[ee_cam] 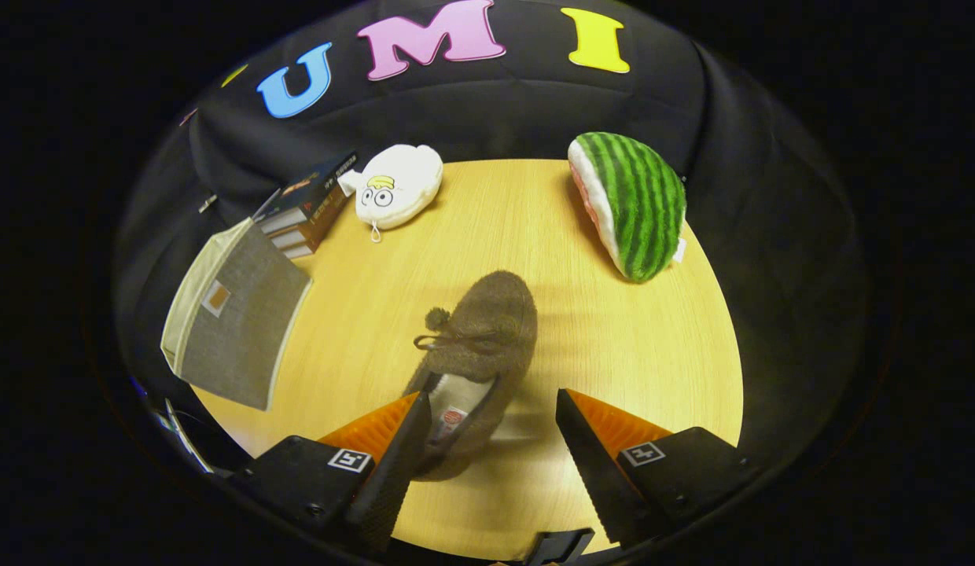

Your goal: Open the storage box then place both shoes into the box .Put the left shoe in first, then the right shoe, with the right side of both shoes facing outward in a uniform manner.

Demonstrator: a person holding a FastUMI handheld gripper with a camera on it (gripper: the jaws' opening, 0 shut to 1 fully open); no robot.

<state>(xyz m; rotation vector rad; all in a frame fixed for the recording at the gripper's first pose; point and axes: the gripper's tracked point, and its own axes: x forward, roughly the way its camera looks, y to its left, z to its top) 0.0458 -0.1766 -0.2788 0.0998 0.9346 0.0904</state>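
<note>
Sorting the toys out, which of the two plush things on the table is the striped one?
The watermelon-slice plush, green-striped, beyond the open tongs past the slipper. The white cartoon plush by the books is plain.

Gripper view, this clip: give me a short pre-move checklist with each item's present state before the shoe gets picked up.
1. Gripper open wide enough for the shoe: ok.
2. Brown shoe between the fingers: partly; its heel sits against the left finger, so not ok, off-centre.
3. Both fingers pressing on the shoe: not ok, not yet.
4. Storage box open: cannot tell; it stands on the table to the left.
5. Second shoe located: cannot tell.
6. Which foot this shoe is for: cannot tell.
</note>
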